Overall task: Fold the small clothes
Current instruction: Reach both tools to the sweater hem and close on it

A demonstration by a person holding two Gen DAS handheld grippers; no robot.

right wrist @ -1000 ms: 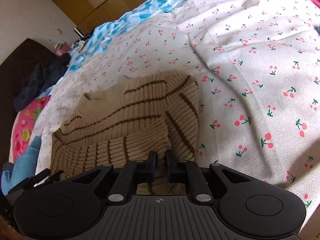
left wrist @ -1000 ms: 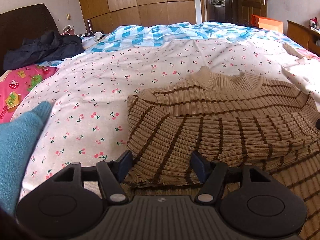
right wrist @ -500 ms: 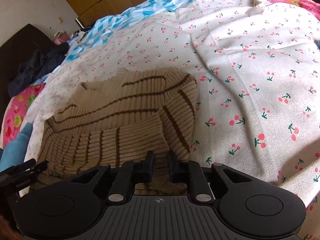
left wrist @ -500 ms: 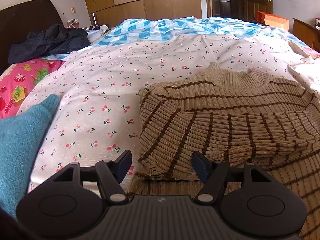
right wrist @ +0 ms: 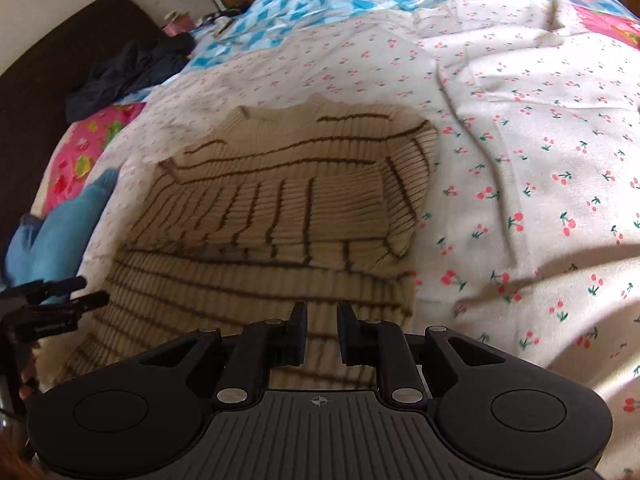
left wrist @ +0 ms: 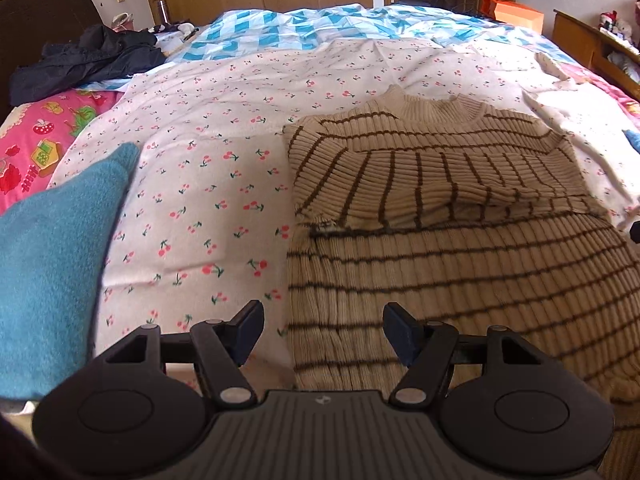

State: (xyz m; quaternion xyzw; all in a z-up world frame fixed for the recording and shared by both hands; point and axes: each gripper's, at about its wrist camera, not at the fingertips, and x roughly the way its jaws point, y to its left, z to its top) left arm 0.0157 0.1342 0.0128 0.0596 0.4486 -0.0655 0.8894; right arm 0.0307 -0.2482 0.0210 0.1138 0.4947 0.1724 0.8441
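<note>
**Sleeves in, hem next: both claws back off a half-folded sweater**

A striped sweater (left wrist: 440,208) lies collar-far on the cherry-print sheet (left wrist: 208,184), near the bed's middle; both sleeves are laid across the chest in a band, and the lower body runs flat toward the near edge. The left gripper (left wrist: 323,330) hangs over the sweater's near left edge with its jaws wide and nothing in them; one pad is above the sheet, the other above the knit. The right gripper (right wrist: 322,334) sits over the near right part of the body; its jaws are narrow, have just been opening, and no cloth is between them. In the right view the left gripper shows at the far left, beside the sweater's edge. A blue cloth (left wrist: 52,272) lies to the left, just clear of the sweater; a dark jacket (left wrist: 88,60) is heaped well away at the far left.

The step in hand looks like the reach for the hem, to carry it up over the sleeves; that is a judgement, as the hem is hidden under both tools. Done well, each claw takes one near corner, pinching both layers of knit; the two lift together and level, so the fold line runs straight just below the sleeve band; the hem lands at the shoulders, short of the collar. The rib knit is thick and stretchy; a shallow pinch may slip, and an uneven pull would skew the stripes.
</note>
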